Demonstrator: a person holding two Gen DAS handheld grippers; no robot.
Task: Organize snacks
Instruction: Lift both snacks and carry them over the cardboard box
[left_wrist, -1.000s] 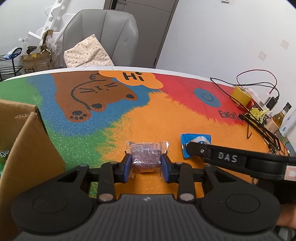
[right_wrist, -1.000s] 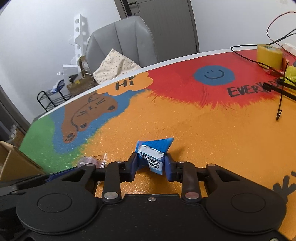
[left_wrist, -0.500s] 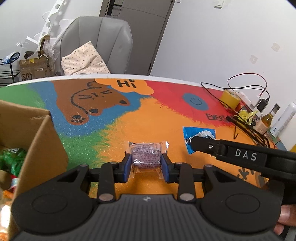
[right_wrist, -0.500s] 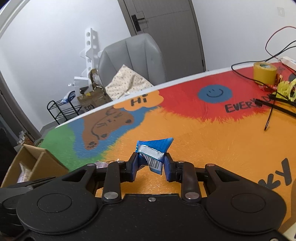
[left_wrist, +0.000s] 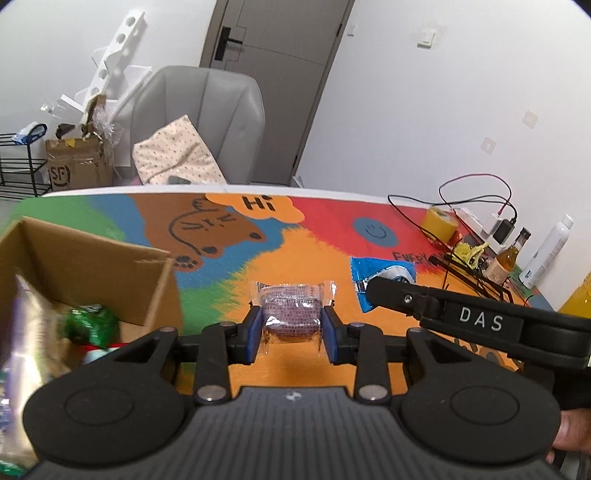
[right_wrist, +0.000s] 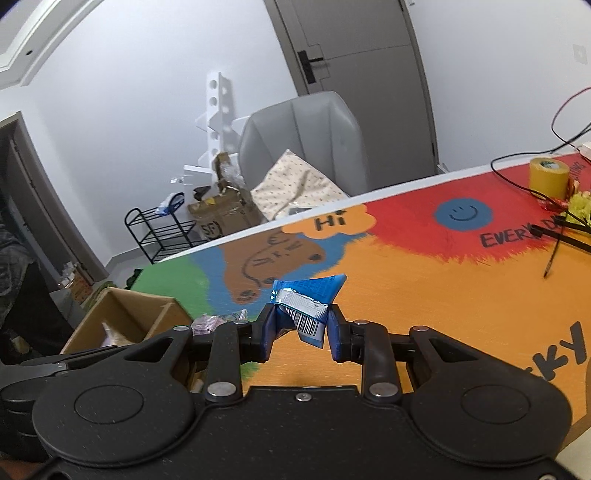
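You are mid-carry, both snacks lifted off the table (left_wrist: 303, 373) and headed for the cardboard box (left_wrist: 88, 266). Your left hand-held gripper (left_wrist: 291, 328) is clenched on a purple snack in clear wrap (left_wrist: 291, 312), held just right of the box's near corner. Your right hand-held gripper (right_wrist: 301, 330) is clamped on a blue snack packet (right_wrist: 308, 295), foil seam and barcode facing you, further right of the box than the purple one.

Next move, my guess: swing left over the box opening, lower in, then release. One gripper at a time looks safer, since the two sit close together. Watch the box wall so the wrapper does not catch on the edge.

Box contents: a green packet (left_wrist: 92, 325) against the right-hand wall, a shiny pale bag (left_wrist: 26, 354) blurred at the box's left side, something red and white below the green one, too hidden to name. The box looks to have room.
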